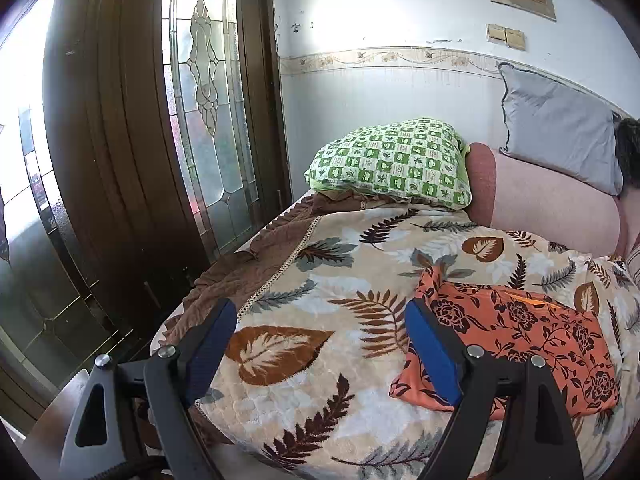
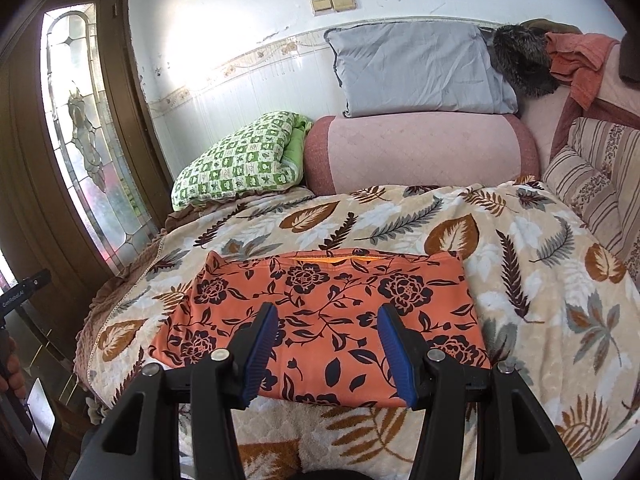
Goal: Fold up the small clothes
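Bedroom setting: leaf-print blanket spread over the bed serves as my work surface, with a green checked pillow, a pink bolster and a grey pillow stacked toward the wall, glazed wooden door at the bed's left. Orange floral garment lies flat on the blanket near the front edge, already a tidy rectangle with what looks like a waistband opening along its far side. Right gripper hovers over the garment's near edge, jaws wide apart, nothing between them. Left gripper also wide and empty; from its view the orange floral garment sits beside its right finger, and I cannot tell whether that finger touches the cloth. Handling judgement: thin, limp, light fabric, no stiffness; it will drape and sag from any single pinch, and the plush blanket beneath likely grips it somewhat, so dragging may wrinkle it rather than slide it. Nothing fragile. Best hold, I think, is at the two corners of one short edge, one gripper each, pinching all layers together so the stack does not split. A pinch mid-edge would let the corners droop. Risk: catching the blanket pile together with the cloth, so I would come in shallow at the very hem.
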`<action>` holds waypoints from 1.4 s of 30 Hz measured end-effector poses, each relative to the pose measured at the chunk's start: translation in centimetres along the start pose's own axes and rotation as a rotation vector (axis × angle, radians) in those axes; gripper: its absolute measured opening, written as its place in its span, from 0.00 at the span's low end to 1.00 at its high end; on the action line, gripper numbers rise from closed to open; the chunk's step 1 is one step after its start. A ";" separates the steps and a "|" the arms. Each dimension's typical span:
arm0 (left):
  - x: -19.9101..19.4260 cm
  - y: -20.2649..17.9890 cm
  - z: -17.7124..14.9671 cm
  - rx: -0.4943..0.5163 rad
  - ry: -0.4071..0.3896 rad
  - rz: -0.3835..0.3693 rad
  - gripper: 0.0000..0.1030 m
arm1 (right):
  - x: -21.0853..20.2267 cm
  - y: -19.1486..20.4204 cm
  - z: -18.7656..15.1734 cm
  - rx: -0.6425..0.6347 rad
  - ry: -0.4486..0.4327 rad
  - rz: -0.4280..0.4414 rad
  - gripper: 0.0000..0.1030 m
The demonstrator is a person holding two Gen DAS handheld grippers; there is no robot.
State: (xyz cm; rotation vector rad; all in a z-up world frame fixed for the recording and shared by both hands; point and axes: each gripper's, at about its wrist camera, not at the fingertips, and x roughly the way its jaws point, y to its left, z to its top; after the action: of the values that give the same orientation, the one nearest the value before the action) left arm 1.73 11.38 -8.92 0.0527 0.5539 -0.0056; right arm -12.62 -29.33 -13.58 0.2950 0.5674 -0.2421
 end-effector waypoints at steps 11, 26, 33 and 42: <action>0.1 -0.4 0.1 0.007 0.003 0.000 0.84 | -0.1 -0.1 0.0 0.005 -0.001 0.001 0.55; 0.2 -1.7 0.0 0.023 0.010 -0.007 0.84 | 0.4 -1.6 0.0 0.033 0.001 -0.002 0.55; 0.5 -2.1 -0.2 0.031 0.017 -0.011 0.84 | 0.6 -1.9 -0.3 0.040 0.003 -0.009 0.55; 0.9 -2.8 -0.4 0.041 0.025 -0.017 0.84 | 1.0 -2.5 -0.6 0.055 0.010 -0.016 0.55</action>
State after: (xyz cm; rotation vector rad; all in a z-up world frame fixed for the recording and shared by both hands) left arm 2.28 8.63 -9.85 0.0885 0.5795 -0.0329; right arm -12.85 -31.58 -15.18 0.3452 0.5736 -0.2718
